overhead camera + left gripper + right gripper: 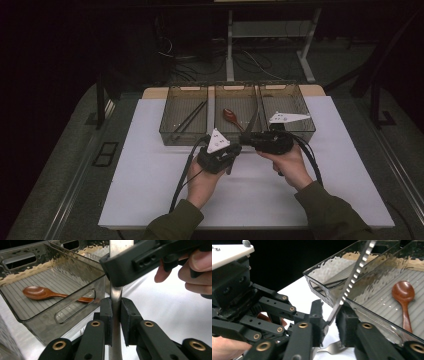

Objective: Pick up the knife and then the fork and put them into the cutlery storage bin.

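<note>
Near the desk's middle, just before the tray [186,134], the left gripper [115,315] stands clamped on the handle of a metal knife [115,296]. The right gripper [331,323] straddles the serrated blade [354,277]; its pads sit close, contact unclear. A wooden spoon [41,293] lies in the middle compartment.

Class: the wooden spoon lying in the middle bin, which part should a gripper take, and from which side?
The wooden spoon is probably best taken by the middle of its slim handle, from straight above, with the jaws across it. It lies flat in the middle bin, whose walls block sideways approaches, and its bowl is wide and rounded.
</note>
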`<state>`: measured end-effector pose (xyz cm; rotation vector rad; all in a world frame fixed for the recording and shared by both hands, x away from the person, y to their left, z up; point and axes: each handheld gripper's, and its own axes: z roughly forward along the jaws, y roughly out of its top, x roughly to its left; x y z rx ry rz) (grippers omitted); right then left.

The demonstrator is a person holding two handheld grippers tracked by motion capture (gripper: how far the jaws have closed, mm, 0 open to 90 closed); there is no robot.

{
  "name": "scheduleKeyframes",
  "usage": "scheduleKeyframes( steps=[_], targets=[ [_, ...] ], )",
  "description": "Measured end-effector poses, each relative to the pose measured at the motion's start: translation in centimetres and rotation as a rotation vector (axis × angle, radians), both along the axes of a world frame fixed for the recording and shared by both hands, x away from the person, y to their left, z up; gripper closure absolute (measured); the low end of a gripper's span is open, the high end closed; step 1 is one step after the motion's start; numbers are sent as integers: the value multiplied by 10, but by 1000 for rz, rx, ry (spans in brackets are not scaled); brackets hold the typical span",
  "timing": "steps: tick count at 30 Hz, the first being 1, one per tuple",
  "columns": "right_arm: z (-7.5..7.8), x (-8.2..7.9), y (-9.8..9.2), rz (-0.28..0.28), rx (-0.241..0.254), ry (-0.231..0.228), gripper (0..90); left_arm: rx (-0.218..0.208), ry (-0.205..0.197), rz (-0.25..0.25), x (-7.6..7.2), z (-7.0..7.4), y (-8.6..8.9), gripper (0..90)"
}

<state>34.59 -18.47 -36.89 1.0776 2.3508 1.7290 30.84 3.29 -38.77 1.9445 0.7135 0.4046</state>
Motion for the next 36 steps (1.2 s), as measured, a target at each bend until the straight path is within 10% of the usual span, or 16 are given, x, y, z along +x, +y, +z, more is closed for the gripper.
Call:
scheduleKeyframes(
  steps=[17, 36],
  targets=[
    [3, 1, 4, 33, 6, -27, 874, -40, 8, -11, 2, -1, 3, 787],
    [9, 3, -22, -6, -80, -65, 875, -54, 11, -181, -3, -9, 53, 597]
  ],
)
